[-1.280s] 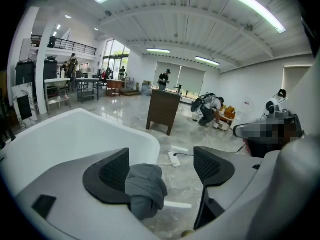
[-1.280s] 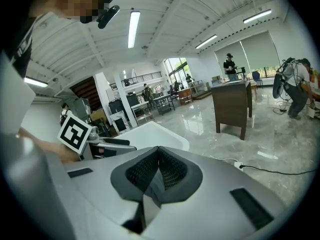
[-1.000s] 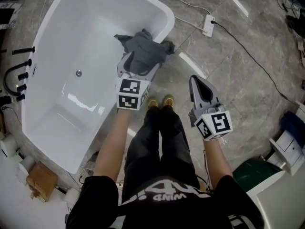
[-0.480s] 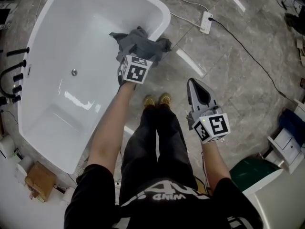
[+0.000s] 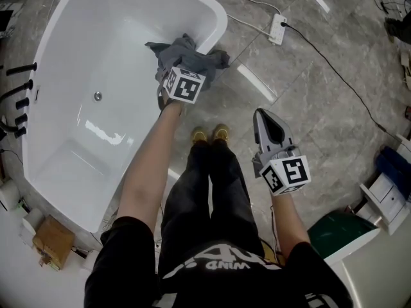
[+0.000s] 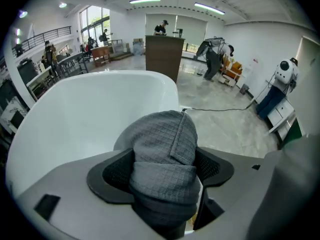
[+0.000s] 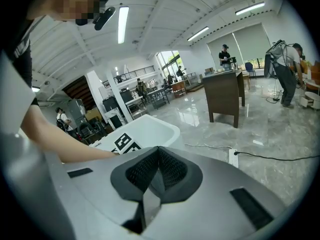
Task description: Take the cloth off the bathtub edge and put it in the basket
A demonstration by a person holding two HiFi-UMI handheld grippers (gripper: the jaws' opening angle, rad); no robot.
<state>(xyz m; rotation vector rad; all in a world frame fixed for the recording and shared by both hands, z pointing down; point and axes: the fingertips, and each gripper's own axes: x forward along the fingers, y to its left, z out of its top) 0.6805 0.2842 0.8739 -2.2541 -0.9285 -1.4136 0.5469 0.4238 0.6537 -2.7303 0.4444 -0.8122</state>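
Observation:
A dark grey cloth [image 5: 186, 59] lies bunched over the near rim of the white bathtub [image 5: 128, 37]. My left gripper [image 5: 178, 76] reaches into it, and in the left gripper view its jaws are shut on a thick fold of the cloth [image 6: 167, 169], with the bathtub [image 6: 90, 109] behind. My right gripper [image 5: 268, 117] hangs over the grey floor to the right of the person's legs, jaws shut on nothing [image 7: 157, 171]. No basket shows in any view.
A white power strip [image 5: 280, 32] with a black cable lies on the marble floor beyond the tub. Black taps [image 5: 19, 101] stand at the tub's left side. A green bin [image 5: 343, 233] and white furniture sit at the lower right. The person's shoes [image 5: 212, 135] stand beside the tub.
My left gripper has moved forward into the cloth on the rim and shut on it. The right gripper has stayed nearly still over the floor.

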